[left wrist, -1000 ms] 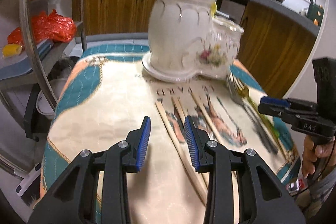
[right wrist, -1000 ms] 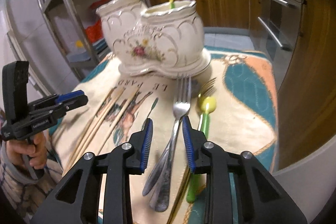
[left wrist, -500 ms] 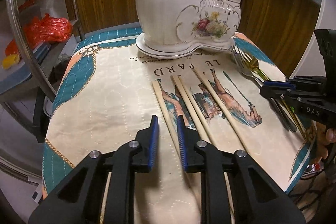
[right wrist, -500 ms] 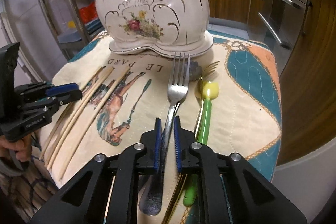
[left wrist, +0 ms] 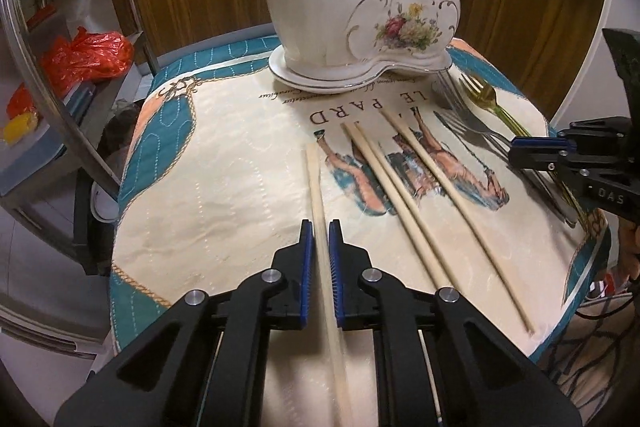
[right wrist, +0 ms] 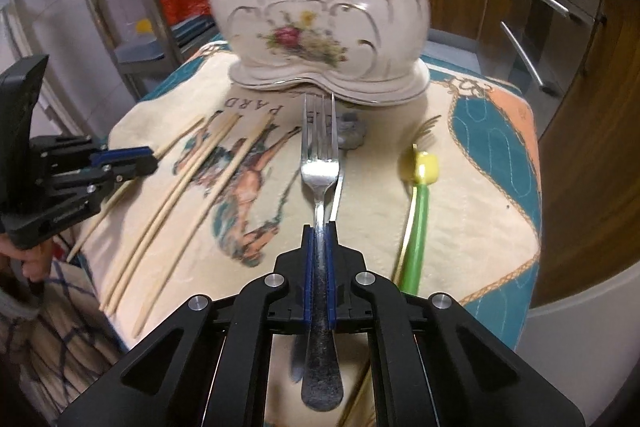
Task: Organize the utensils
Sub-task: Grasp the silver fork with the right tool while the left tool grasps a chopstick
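My left gripper [left wrist: 320, 227] is closing on the leftmost wooden chopstick [left wrist: 314, 179], which runs straight between its blue pads on the printed tablecloth [left wrist: 224, 163]. Two more chopsticks [left wrist: 400, 195] lie to its right. My right gripper [right wrist: 319, 229] is closing on the handle of a silver fork [right wrist: 320, 171], with the pads pressed against it. The fork's tines point at the white floral ceramic holder [right wrist: 320, 23], which stands at the far side of the table. A green-handled yellow spoon [right wrist: 418, 227] lies to the right of the fork. Each gripper shows in the other's view: the right gripper [left wrist: 520, 151] and the left gripper [right wrist: 148, 159].
A gold fork [left wrist: 480, 95] and another silver fork [left wrist: 460, 115] lie near the holder's base. A small grey lump [right wrist: 352, 131] sits by the tines. A metal rack [left wrist: 60, 107] with red bags [left wrist: 88, 55] stands left; wooden cabinets [left wrist: 520, 7] ring the table.
Both grippers have narrowed from open to nearly shut, the left around a chopstick, the right around the fork handle. The left one turned into line with its chopstick.
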The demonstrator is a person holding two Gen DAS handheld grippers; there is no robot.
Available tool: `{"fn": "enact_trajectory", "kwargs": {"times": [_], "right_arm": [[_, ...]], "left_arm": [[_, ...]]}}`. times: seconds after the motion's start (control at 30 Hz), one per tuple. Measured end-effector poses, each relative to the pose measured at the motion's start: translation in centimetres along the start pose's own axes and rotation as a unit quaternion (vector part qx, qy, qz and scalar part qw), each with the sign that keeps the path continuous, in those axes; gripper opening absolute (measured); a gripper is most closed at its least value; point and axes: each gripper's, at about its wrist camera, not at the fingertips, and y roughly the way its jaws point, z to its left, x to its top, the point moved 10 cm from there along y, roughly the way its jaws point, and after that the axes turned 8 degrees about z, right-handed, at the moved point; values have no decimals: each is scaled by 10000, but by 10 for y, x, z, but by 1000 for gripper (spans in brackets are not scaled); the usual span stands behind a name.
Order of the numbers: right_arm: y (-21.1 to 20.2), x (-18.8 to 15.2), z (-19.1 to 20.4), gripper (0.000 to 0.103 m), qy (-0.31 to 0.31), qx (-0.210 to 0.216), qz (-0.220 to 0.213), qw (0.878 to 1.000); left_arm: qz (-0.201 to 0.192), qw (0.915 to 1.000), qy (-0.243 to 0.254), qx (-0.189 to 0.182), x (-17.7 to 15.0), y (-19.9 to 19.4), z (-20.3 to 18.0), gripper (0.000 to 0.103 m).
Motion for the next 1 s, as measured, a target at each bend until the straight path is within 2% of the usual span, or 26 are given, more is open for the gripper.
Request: {"fn": "enact_trajectory", "kwargs": {"times": [0.2, 0.3, 0.37, 0.47, 0.57, 0.63, 0.87, 1.0], "right_arm": [[-4, -1, 12, 7, -127, -135, 112, 9998], [2, -1, 14, 7, -136, -131, 322, 9993], [12, -2, 16, 7, -177, -117, 648, 9977], [16, 3, 16, 7, -238, -118, 1020, 9944], [21, 8, 19, 7, -416, -201, 1549, 9868], [24, 10, 21, 7, -548, -317, 1881, 9801], [30, 14, 22, 7, -617, -478, 2532, 9643], [32, 20, 26, 7, -595, -574, 2609, 9618]], "left_arm": [[43, 10000, 8, -48, -1, -1, 5, 8], [166, 9998, 39, -143, 0, 1, 6, 8], [363, 9991, 150, -185, 1, 3, 5, 8], [921, 9942, 487, -249, 4, 8, 3, 8], [1483, 9853, 790, -313, 7, 13, 1, 8], [1638, 9818, 909, -295, 8, 14, 0, 8], [1827, 9749, 1242, -271, 6, 15, -5, 8], [1790, 9750, 1274, -324, 7, 15, -4, 7]]}}
